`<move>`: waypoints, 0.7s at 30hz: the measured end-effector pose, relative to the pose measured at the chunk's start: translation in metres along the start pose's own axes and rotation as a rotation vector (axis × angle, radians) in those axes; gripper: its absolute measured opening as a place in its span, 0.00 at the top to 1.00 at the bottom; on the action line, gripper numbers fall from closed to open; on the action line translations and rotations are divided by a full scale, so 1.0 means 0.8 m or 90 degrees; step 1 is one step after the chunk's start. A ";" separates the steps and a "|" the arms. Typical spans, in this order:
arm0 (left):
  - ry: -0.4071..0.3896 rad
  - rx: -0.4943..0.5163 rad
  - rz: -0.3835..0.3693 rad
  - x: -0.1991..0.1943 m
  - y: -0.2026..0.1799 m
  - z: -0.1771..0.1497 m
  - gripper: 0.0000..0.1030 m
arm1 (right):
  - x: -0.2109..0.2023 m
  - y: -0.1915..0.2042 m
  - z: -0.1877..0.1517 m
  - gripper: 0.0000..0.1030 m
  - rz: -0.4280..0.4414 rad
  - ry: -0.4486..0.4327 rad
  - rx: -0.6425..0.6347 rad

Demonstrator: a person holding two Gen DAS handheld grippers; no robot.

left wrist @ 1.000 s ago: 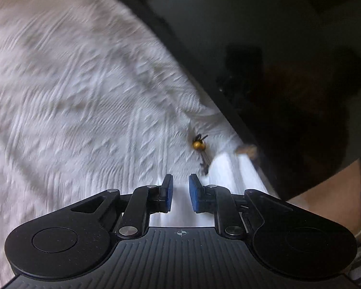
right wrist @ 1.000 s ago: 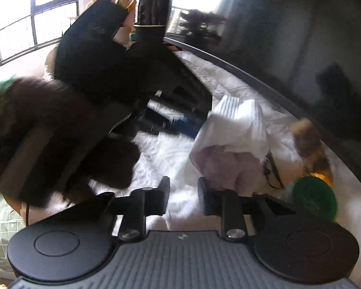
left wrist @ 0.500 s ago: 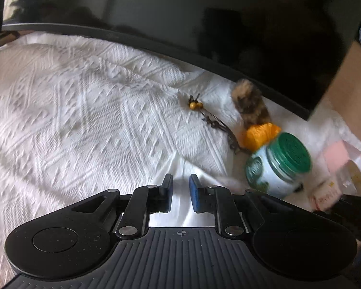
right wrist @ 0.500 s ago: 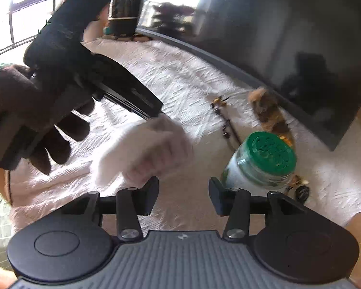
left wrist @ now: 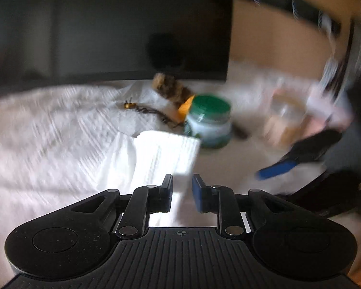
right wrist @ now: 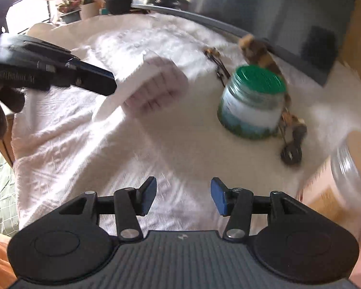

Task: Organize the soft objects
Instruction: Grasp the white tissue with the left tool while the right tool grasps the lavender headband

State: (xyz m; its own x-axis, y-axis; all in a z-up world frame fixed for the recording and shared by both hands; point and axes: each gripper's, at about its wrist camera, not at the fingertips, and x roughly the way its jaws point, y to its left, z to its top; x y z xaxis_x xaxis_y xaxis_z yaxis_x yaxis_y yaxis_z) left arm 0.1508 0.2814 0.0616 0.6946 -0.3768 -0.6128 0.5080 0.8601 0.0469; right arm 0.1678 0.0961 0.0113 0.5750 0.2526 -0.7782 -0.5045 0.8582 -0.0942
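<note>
Left tool: I see its jaws opening right now, with the folded white cloth between them; the near edge of the cloth runs down into the gap, and I can't tell whether the pads still touch it.
Right tool: my jaws here are spreading too, nothing between them, only the bedspread below.
White cloth: from the right wrist view it hangs just off the tip of the left tool, above the white textured bedspread, with a pinkish tint on its shaded side.
Green-lidded jar: upright on the bedspread, just to the right of the cloth.
Furry toy: brown and tan, lying behind the jar against the edge of the dark screen.
Beaded string: dark, with a small yellow bead at one end, stretched between toy and jar.
Clear jar: blurred, at the right edge of my right view, a tan box beside it.
Focus: both views are smeared by motion.
</note>
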 end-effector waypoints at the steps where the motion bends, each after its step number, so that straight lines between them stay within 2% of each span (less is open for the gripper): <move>1: 0.005 0.028 0.039 0.007 -0.007 0.000 0.77 | 0.001 -0.001 -0.003 0.52 -0.005 0.004 0.005; 3: 0.000 0.034 0.099 0.017 -0.002 0.004 0.77 | 0.006 -0.003 -0.006 0.52 -0.016 0.012 0.013; 7: -0.041 -0.080 0.156 0.023 0.048 0.020 0.79 | 0.001 -0.005 -0.016 0.52 -0.025 0.014 0.019; 9: -0.037 -0.119 0.170 0.037 0.070 0.026 0.79 | 0.000 -0.006 -0.022 0.52 -0.024 0.023 0.026; 11: -0.011 -0.155 0.143 0.052 0.088 0.027 0.78 | -0.001 -0.007 -0.025 0.51 -0.022 0.021 0.030; 13: 0.012 -0.185 0.095 0.067 0.093 0.028 0.78 | -0.003 -0.006 -0.027 0.51 -0.021 0.021 0.029; 15: 0.013 -0.189 0.041 0.073 0.087 0.027 0.78 | -0.004 -0.005 -0.029 0.49 -0.017 0.019 0.029; 16: 0.012 -0.179 0.028 0.075 0.080 0.025 0.77 | -0.004 -0.004 -0.029 0.48 -0.017 0.017 0.031; 18: 0.014 -0.153 0.021 0.079 0.067 0.025 0.75 | -0.004 -0.004 -0.029 0.46 -0.015 0.014 0.033; 21: 0.022 -0.114 0.028 0.084 0.057 0.026 0.73 | -0.001 -0.007 -0.031 0.35 -0.002 0.013 0.047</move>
State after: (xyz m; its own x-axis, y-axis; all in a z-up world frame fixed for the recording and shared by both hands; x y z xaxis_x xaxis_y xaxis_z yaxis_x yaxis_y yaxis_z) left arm 0.2309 0.2884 0.0390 0.6945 -0.3282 -0.6402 0.3771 0.9239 -0.0646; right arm 0.1543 0.0798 -0.0026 0.5628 0.2415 -0.7905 -0.4535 0.8898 -0.0510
